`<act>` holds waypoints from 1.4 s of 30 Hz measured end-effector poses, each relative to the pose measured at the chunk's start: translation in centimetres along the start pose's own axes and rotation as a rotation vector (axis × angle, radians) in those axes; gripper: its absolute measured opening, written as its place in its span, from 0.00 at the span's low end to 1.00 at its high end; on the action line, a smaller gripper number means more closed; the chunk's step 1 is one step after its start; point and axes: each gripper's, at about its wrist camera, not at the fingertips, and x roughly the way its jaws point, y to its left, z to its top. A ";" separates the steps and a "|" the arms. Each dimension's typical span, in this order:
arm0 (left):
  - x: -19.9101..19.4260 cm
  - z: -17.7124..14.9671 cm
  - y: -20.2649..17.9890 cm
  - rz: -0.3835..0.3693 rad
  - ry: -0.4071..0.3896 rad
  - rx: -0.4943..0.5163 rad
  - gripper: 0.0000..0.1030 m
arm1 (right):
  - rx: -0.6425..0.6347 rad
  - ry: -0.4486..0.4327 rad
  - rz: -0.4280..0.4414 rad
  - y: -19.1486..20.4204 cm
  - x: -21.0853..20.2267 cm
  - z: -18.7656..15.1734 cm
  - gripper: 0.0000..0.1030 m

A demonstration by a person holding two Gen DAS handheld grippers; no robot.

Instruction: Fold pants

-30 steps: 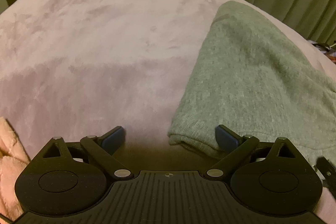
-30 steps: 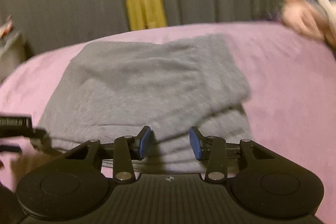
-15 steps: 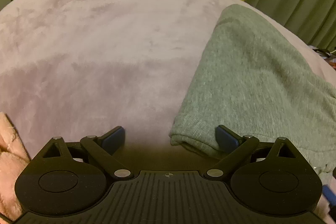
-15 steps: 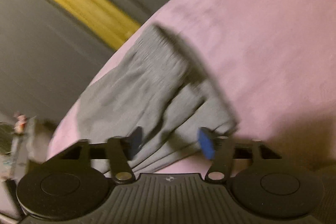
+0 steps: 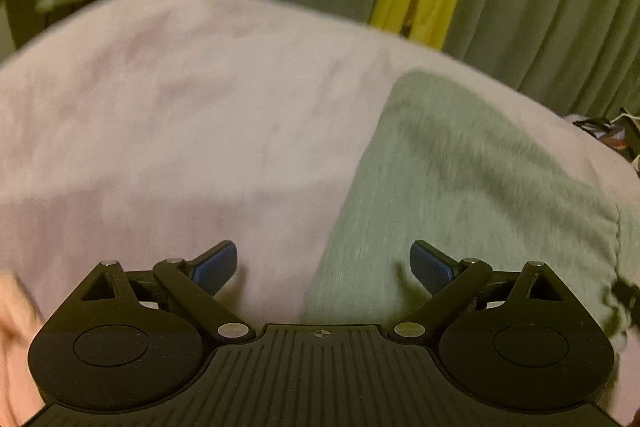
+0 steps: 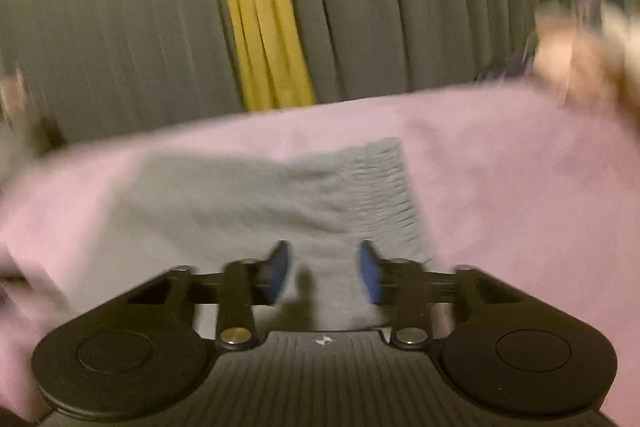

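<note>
The grey pants (image 5: 460, 187) lie folded on the pink bedspread (image 5: 180, 115). In the left wrist view they fill the right half, with their near left edge between my fingers. My left gripper (image 5: 323, 267) is wide open and empty, above that edge. In the right wrist view the pants (image 6: 248, 203) lie ahead, the ribbed waistband (image 6: 384, 183) at the right. My right gripper (image 6: 323, 273) is open and empty over the near part of the pants. Both views are blurred by motion.
Grey-green curtains with a yellow strip (image 6: 260, 27) hang behind the bed. A pale pink cloth (image 5: 12, 307) lies at the left edge of the left wrist view. A blurred pinkish pile (image 6: 584, 63) sits at the far right of the bed. Clutter (image 5: 612, 135) lies off the right side.
The left gripper has risen and tilted up, so more curtain shows. The right gripper swung and rolled sharply, then levelled out, now facing the pants from further back.
</note>
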 end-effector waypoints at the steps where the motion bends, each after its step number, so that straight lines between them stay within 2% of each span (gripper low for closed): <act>1: 0.2 0.7 -0.6 0.005 -0.022 0.025 0.95 | -0.055 -0.013 -0.042 0.3 0.2 -0.6 0.28; 6: 3.5 4.6 -4.6 0.035 -0.067 0.130 0.95 | -0.036 -0.024 -0.061 -0.1 1.1 -0.8 0.28; 9: 6.4 5.6 -7.4 0.048 -0.045 0.236 0.95 | -0.053 -0.046 -0.075 0.1 1.2 -1.6 0.30; 12: 9.7 5.8 -9.7 0.080 -0.006 0.337 0.95 | -0.011 -0.060 -0.055 -0.3 0.9 -1.7 0.31; 16: 12.3 7.1 -10.1 0.096 0.006 0.324 0.97 | 0.037 -0.073 -0.022 -1.1 1.3 -1.8 0.31; 22: 12.0 7.5 -10.9 0.128 -0.007 0.376 0.97 | 0.050 -0.087 -0.024 -1.2 1.4 -1.8 0.31; 30: 8.3 3.2 -9.7 0.134 0.035 0.454 0.97 | 0.068 -0.086 -0.028 -1.2 1.3 -1.8 0.32; 31: 7.6 2.3 -9.6 0.129 0.038 0.481 0.96 | 0.070 -0.085 -0.030 -1.3 1.3 -1.7 0.35; 32: 6.9 1.4 -9.4 0.134 0.030 0.498 0.96 | 0.073 -0.082 -0.039 -1.3 1.4 -1.8 0.49; 33: 6.3 0.5 -9.1 0.137 0.021 0.510 0.96 | 0.088 -0.060 -0.056 -1.5 1.7 -1.9 0.55; 35: 5.2 -0.7 -8.1 0.128 0.031 0.479 0.96 | 0.182 -0.010 -0.051 -2.8 2.3 -2.1 0.80; 37: 4.5 -1.3 -6.7 0.113 0.048 0.407 0.96 | 0.369 0.068 0.016 -5.2 3.2 -2.6 0.85; 38: 4.2 -1.6 -6.2 0.108 0.051 0.384 0.96 | 0.420 0.083 0.042 -5.9 3.4 -2.8 0.86; 42: 3.4 -2.0 -5.1 0.107 0.062 0.364 0.96 | 0.379 0.115 0.047 -5.1 3.1 -2.6 0.88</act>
